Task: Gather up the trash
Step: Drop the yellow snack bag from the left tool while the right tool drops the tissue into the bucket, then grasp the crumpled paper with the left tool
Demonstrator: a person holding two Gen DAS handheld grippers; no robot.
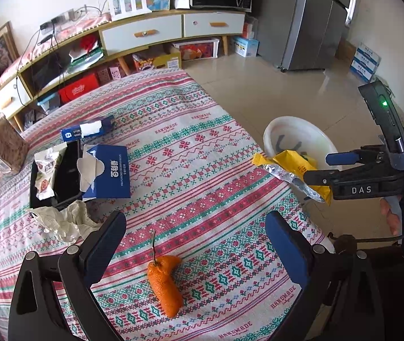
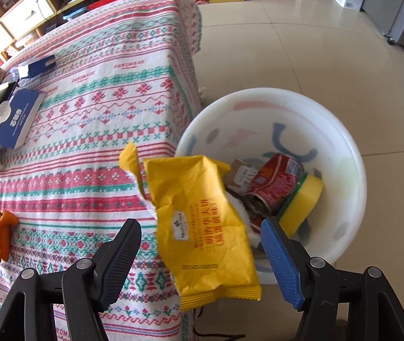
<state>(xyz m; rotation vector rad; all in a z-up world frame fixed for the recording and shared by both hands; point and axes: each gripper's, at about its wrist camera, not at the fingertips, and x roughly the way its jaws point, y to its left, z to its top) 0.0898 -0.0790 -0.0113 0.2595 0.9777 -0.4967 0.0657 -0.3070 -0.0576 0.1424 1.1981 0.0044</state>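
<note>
A: While looking at the yellow wrapper (image 2: 202,199), judging it as very light, thin, crinkly foil, probably empty; bending at any touch and slipping easily off smooth pads.

B: Agreeing. Finding it in the air between the jaws of the right gripper (image 2: 200,223), over the near rim of the white basin (image 2: 344,142) and just beside the table edge. Seeing both jaws spread apart, not pressing on it.

A: Worrying about it landing half outside the basin. If needing a new hold, choosing the crimped sealed end, stiffer than the middle.

B: Noticing a red can (image 2: 276,182) and a yellow sponge (image 2: 304,199) lying inside the basin.

A: Looking then at the orange peel (image 1: 163,281) on the patterned cloth (image 1: 202,147), below the left gripper (image 1: 196,218), also spread wide and holding nothing. Expecting soft, limp, not fragile; pinching across the thick middle, not the thin stalk.
</note>
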